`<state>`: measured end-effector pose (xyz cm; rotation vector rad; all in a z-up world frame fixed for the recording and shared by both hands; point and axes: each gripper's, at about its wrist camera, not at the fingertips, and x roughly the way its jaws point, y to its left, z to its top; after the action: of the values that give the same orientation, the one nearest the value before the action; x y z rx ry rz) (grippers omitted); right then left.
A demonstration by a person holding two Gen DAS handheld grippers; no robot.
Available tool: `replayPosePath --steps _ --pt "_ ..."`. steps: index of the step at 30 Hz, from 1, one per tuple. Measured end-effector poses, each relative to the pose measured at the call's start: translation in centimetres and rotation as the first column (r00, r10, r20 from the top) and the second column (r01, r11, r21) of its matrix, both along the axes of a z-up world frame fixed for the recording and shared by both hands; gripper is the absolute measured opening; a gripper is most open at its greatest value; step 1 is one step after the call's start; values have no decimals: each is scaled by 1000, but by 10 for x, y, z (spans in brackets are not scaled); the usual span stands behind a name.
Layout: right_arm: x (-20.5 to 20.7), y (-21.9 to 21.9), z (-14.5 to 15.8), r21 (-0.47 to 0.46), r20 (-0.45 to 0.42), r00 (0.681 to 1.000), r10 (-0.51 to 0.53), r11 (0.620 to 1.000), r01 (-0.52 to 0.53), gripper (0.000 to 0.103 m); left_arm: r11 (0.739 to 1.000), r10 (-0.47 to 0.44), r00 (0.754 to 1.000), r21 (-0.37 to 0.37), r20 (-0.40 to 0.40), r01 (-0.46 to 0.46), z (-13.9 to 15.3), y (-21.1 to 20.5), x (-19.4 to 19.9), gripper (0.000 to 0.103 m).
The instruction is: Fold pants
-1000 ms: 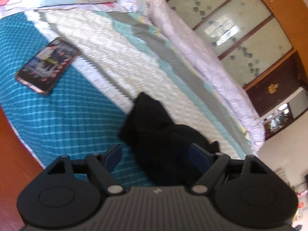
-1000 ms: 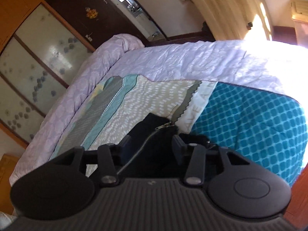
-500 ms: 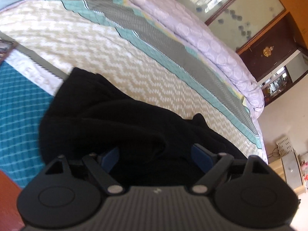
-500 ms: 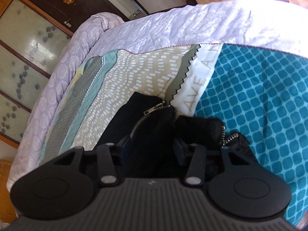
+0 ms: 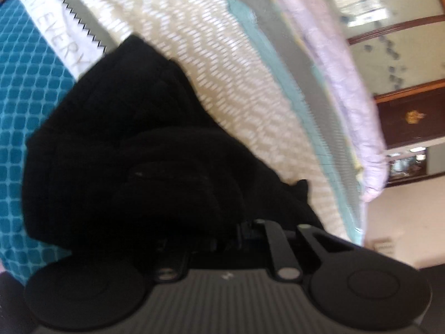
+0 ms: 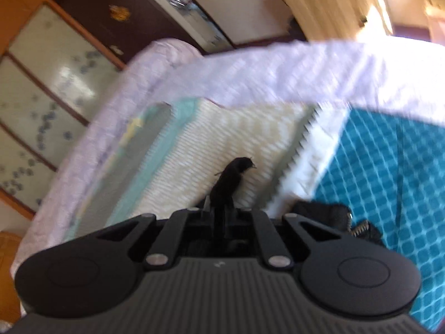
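Observation:
The black pants (image 5: 125, 153) lie bunched on the bed, across the teal and cream parts of the bedspread (image 5: 222, 55). My left gripper (image 5: 233, 231) is sunk into the heap, its jaws closing on the cloth, which hides the fingertips. In the right wrist view my right gripper (image 6: 221, 211) is closing shut on a narrow pinch of the pants (image 6: 230, 178), which stands up between the fingers. A further fold with a metal zipper (image 6: 358, 226) lies just to the right on the teal cover (image 6: 389, 167).
A lilac quilt (image 5: 347, 83) is rolled along the far side of the bed and also runs across its end (image 6: 278, 75). Behind it stand wardrobe doors with frosted glass (image 6: 41, 83) and a dark wooden cabinet (image 5: 411, 117). A curtained window (image 6: 333, 2) shines bright.
Both grippers were open around the pants and have closed on the cloth. The left gripper moved down into the heap and rolled. The right one drew back with a pinch of cloth.

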<state>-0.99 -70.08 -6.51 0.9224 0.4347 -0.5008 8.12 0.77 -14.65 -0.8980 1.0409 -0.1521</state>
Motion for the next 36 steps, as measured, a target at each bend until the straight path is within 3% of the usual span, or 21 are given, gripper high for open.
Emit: replayPosePath --steps 3,6,8,10,11,14,16,19,20,21,23,26,30,36 --pt "-30 11 41 -99 97 994 52 994 -42 9 998 -60 994 1 87 60 26 10 -21 10" --pt "-68 15 46 -131 109 993 46 991 -31 9 995 -102 988 33 118 98 43 19 -41 8" --pt "-86 13 24 -114 31 999 17 993 -13 13 986 -140 985 100 98 131 42 20 -53 9" --pt "-104 6 -12 -57 -95 994 -54 997 49 29 972 -159 986 183 49 148 33 17 -63 11" --pt "-113 0 -28 -21 -141 986 -93 996 91 45 965 -153 988 215 8 148 26 17 -67 20" --pt "-146 -9 -51 63 -117 971 -209 974 217 45 968 -127 990 209 -55 136 15 22 -76 34" --pt "-155 -13 -49 89 -78 972 -222 970 228 45 973 -131 991 190 -21 132 22 23 -84 42" --pt "-145 -17 -28 16 -46 985 -168 986 169 46 976 -126 990 187 69 112 42 26 -96 51" --pt "-137 -18 -22 -18 -33 990 -135 991 134 48 976 -129 987 190 99 109 51 24 -98 55" --pt "-127 -17 -15 -46 -26 995 -92 995 91 57 973 -136 984 202 120 110 58 19 -97 57" --pt "-102 -20 -14 -78 -38 999 -14 997 11 67 952 -184 972 274 149 138 75 -3 -91 59" --pt "-62 -19 -26 -112 -132 987 90 988 -105 69 896 -277 946 401 169 191 86 -44 -78 60" --pt "-28 -16 -48 -158 -259 949 179 962 -225 74 849 -366 920 455 141 268 81 -90 -68 62" --pt "-16 -12 -58 -201 -344 907 242 925 -323 77 775 -438 896 536 76 334 66 -118 -71 62"
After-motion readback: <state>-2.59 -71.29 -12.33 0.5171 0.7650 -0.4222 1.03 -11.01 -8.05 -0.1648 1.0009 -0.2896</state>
